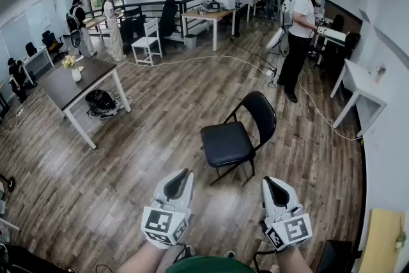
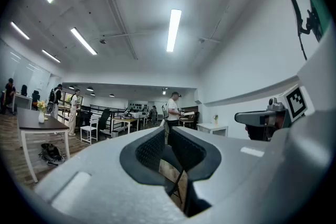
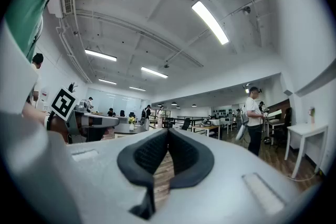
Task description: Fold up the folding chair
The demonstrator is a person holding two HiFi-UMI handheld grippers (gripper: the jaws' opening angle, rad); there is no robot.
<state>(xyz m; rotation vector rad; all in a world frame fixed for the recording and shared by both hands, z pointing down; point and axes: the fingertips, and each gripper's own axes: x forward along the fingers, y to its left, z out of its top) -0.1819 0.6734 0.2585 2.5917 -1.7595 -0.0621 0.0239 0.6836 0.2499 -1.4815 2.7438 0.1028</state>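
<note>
The black folding chair [image 1: 233,137] stands unfolded on the wooden floor, seat flat and backrest towards the right. Both grippers hang level in front of me, a short way before it and apart from it. My left gripper [image 1: 181,176] is shut with nothing in it, below and left of the seat. My right gripper [image 1: 271,182] is shut and empty too, just right of the chair's near legs. In the left gripper view the pads [image 2: 152,149] meet at the tips, and a chair leg [image 2: 180,182] shows through the gap below them. Only floor shows behind the right gripper's closed jaws [image 3: 168,132].
A dark table [image 1: 61,89] with a flower vase stands at the left, a black bag [image 1: 101,102] beneath it. A person [image 1: 297,35] stands beyond the chair near a white table [image 1: 361,83]. A cable [image 1: 211,59] runs across the floor. Desks and people fill the back.
</note>
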